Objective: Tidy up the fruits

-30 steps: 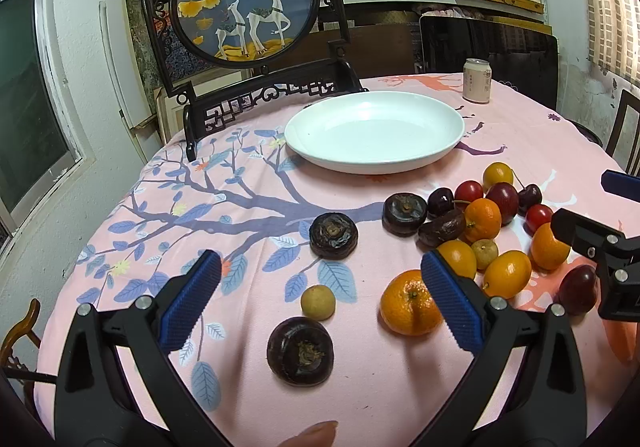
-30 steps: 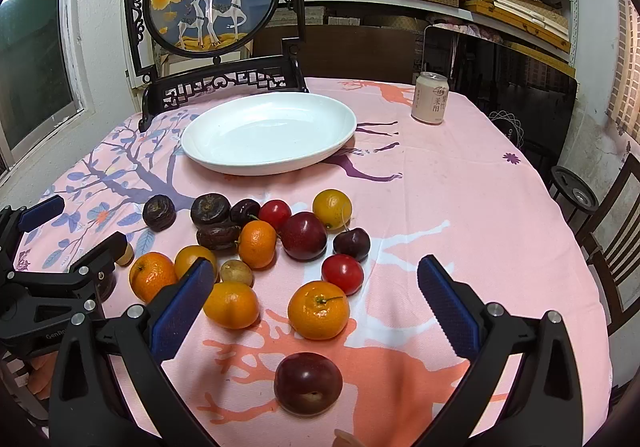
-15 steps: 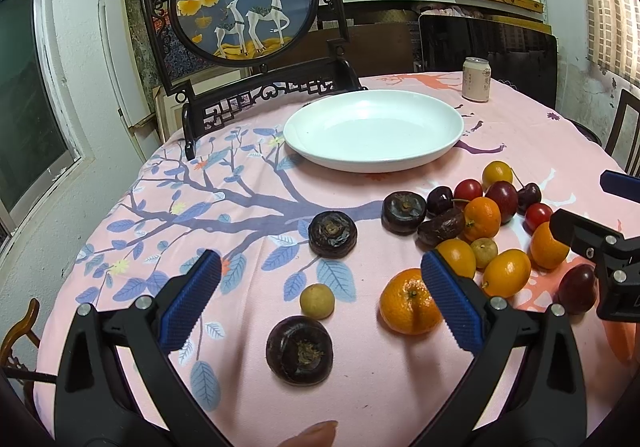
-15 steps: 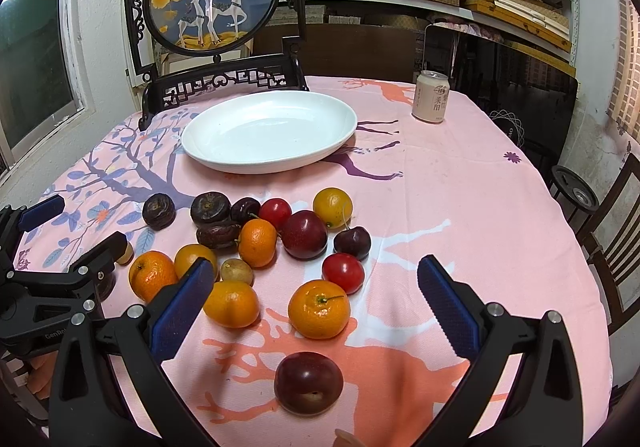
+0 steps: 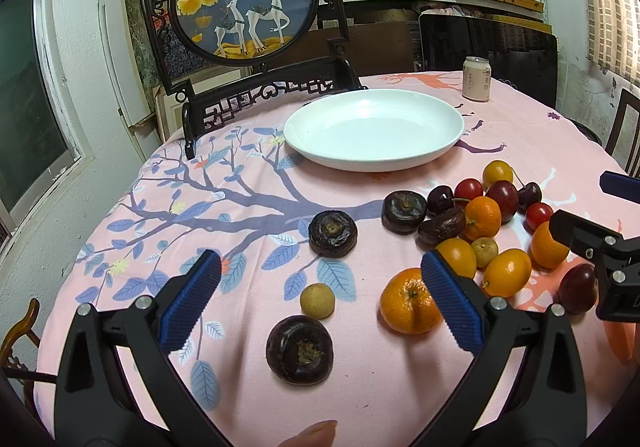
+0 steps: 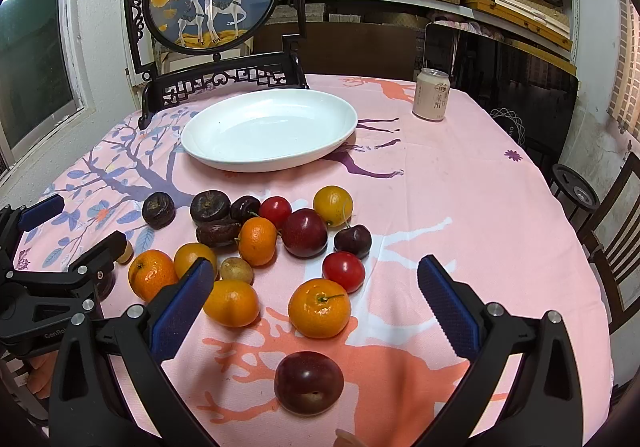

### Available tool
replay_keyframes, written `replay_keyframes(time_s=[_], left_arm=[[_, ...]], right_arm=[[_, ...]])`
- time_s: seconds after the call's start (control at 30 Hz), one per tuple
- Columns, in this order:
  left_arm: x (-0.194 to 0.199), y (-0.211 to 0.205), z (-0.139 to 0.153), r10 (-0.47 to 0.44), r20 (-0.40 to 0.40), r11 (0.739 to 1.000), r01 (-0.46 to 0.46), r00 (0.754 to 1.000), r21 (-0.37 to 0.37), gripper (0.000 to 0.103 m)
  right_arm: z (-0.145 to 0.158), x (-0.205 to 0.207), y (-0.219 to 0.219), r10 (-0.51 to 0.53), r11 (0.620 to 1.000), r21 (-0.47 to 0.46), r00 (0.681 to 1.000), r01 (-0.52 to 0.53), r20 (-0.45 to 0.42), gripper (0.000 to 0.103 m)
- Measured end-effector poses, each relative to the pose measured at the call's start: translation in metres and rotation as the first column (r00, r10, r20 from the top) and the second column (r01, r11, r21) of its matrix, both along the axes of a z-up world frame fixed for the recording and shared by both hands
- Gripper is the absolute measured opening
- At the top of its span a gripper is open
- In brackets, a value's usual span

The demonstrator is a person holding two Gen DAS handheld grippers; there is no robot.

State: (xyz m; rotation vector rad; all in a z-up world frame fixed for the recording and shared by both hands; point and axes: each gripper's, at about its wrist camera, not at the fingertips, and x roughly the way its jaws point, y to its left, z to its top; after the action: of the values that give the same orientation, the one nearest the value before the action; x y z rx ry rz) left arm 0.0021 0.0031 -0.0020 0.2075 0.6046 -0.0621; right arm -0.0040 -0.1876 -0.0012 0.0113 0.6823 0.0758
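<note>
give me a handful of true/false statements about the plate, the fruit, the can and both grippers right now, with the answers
1. The white plate has no fruit in it. True.
2. The left gripper is clamped on an orange. False: its jaws are wide open and hold nothing; the orange lies on the tablecloth.
3. The drink can stands upright beyond the plate. True.
4. The dark red plum sits in the plate. False: it lies on the cloth, nearest the open right gripper, apart from the other fruit.
5. All the fruit is orange. False: there are also red cherry tomatoes, dark cherries and dark brown round fruits.
</note>
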Motion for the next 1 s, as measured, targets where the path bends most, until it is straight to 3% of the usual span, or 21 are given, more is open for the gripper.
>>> replay_keyframes(time_s=[0.83, 0.93, 1.0], left_arm=[[-0.001, -0.003, -0.004, -0.001, -0.007, 1.0, 0.001, 1.0, -0.002, 0.101], [-0.001, -0.003, -0.007, -0.003, -0.014, 1.0, 0.003, 1.0, -0.002, 0.101], [0.0, -0.003, -0.011, -0.008, -0.028, 1.0, 0.007, 1.0, -0.007, 0.101]], right_arm=[[0.0, 0.0, 0.001, 0.004, 1.0, -0.003, 1.0, -0.004, 0.007, 0.102], [-0.002, -0.001, 0.002, 0.023, 1.0, 0.004, 1.0, -0.023, 0.014, 0.102], [-0.003, -0.003, -0.001, 0.089, 0.995, 0.032, 0.995, -0.091, 0.047, 0.102]])
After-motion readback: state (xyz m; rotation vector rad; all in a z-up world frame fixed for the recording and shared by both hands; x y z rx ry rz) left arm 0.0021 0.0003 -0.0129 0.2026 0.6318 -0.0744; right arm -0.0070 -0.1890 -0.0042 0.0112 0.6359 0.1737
